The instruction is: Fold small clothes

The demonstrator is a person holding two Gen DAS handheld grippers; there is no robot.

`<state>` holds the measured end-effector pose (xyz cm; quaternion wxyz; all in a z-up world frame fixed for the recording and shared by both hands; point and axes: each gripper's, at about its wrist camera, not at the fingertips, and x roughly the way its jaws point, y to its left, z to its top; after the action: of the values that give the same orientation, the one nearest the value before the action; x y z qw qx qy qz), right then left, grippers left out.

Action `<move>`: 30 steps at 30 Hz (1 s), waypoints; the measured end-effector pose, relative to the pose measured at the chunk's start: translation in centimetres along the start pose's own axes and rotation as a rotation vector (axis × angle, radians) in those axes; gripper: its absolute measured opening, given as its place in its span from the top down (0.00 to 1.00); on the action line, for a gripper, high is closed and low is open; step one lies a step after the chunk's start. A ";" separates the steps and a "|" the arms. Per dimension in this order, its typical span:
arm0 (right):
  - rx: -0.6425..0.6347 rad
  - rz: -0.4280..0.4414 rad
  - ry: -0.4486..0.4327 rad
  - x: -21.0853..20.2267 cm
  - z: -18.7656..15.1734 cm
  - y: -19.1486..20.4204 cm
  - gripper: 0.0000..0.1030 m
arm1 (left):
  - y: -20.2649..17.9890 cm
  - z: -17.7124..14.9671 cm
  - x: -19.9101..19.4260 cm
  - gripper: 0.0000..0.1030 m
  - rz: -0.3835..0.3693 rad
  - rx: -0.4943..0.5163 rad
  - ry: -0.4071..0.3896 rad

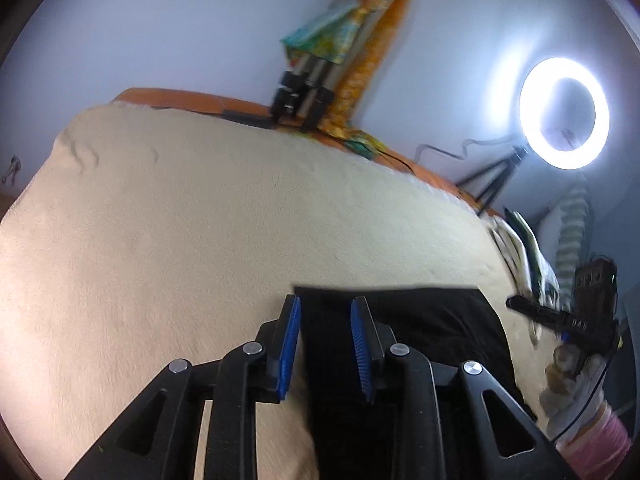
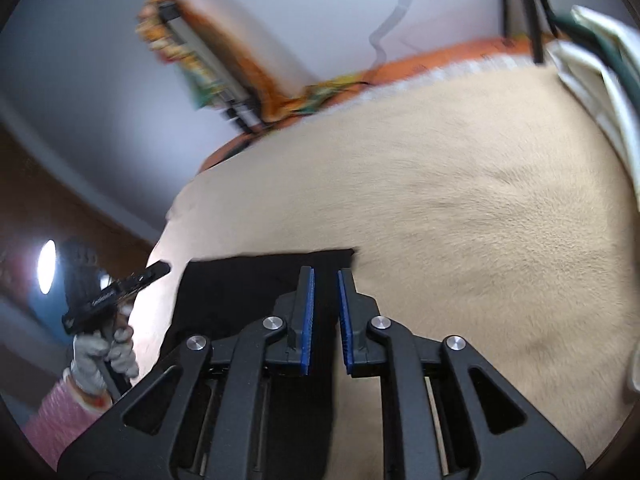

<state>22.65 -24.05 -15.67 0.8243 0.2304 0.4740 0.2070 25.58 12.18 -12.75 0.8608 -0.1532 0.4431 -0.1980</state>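
Observation:
A black garment [image 1: 432, 320] lies flat on a beige blanket [image 1: 200, 220]; it also shows in the right wrist view [image 2: 240, 284]. My left gripper [image 1: 325, 308] is open, its blue pads straddling the garment's left edge near the far left corner. My right gripper [image 2: 325, 278] is open with a narrow gap, its fingers over the garment's far right corner. The right gripper also shows at the right of the left wrist view [image 1: 516, 303]; the left gripper shows at the left of the right wrist view [image 2: 160, 268].
A lit ring light [image 1: 564, 114] on a tripod stands at the back right. Folded white and green clothes [image 1: 520, 248] lie at the blanket's right edge, also in the right wrist view [image 2: 608, 88]. A tripod [image 1: 304, 92] and patterned cloth lean against the wall behind.

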 end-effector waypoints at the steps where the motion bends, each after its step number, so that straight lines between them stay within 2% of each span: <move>1: -0.034 0.017 0.009 -0.4 -0.1 0.9 0.88 | -0.8 -0.7 -0.4 0.77 -0.013 0.026 0.008; 4: -0.143 0.040 0.059 -0.4 -1.9 4.2 0.88 | -3.5 -3.2 -1.0 0.77 -0.013 0.131 0.035; 7: -0.176 0.038 0.128 0.7 -3.7 5.5 0.88 | -4.7 -5.7 -0.8 0.77 -0.003 0.190 0.080; 11: -0.187 0.026 0.211 1.5 -6.6 6.3 0.88 | -4.5 -8.4 -0.6 0.77 0.009 0.194 0.136; 14: -0.165 0.034 0.239 0.8 -8.5 6.8 0.88 | -4.4 -10.1 -1.6 0.74 0.012 0.221 0.140; 20: -0.157 0.083 0.324 -1.4 -12.1 8.2 0.87 | -3.3 -11.1 -3.7 0.74 -0.012 0.165 0.177; 23: -0.199 0.104 0.375 -3.0 -13.7 9.6 0.87 | -3.2 -11.1 -5.4 0.69 -0.027 0.141 0.152; 25: -0.219 0.114 0.361 -3.9 -13.8 10.4 0.86 | -2.8 -10.6 -6.5 0.63 -0.047 0.104 0.122; 26: -0.220 0.122 0.338 -4.7 -13.6 10.6 0.83 | -2.5 -10.3 -6.8 0.62 -0.057 0.090 0.113; 27: -0.201 0.143 0.302 -5.7 -13.2 10.5 0.69 | -2.1 -9.9 -7.2 0.61 -0.065 0.059 0.097; 28: -0.181 0.150 0.265 -6.3 -13.0 10.3 0.51 | -1.8 -9.7 -7.5 0.59 -0.071 0.030 0.089; 29: -0.165 0.146 0.231 -6.8 -12.7 10.2 0.45 | -1.3 -9.4 -7.6 0.56 -0.080 -0.009 0.085; 30: -0.140 0.144 0.180 -7.4 -12.2 9.6 0.44 | -0.6 -9.3 -7.6 0.50 -0.095 -0.064 0.089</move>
<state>7.34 -18.16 -10.46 0.7756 0.1862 0.5124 0.3180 13.77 14.49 -12.34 0.8246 -0.1926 0.4793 -0.2307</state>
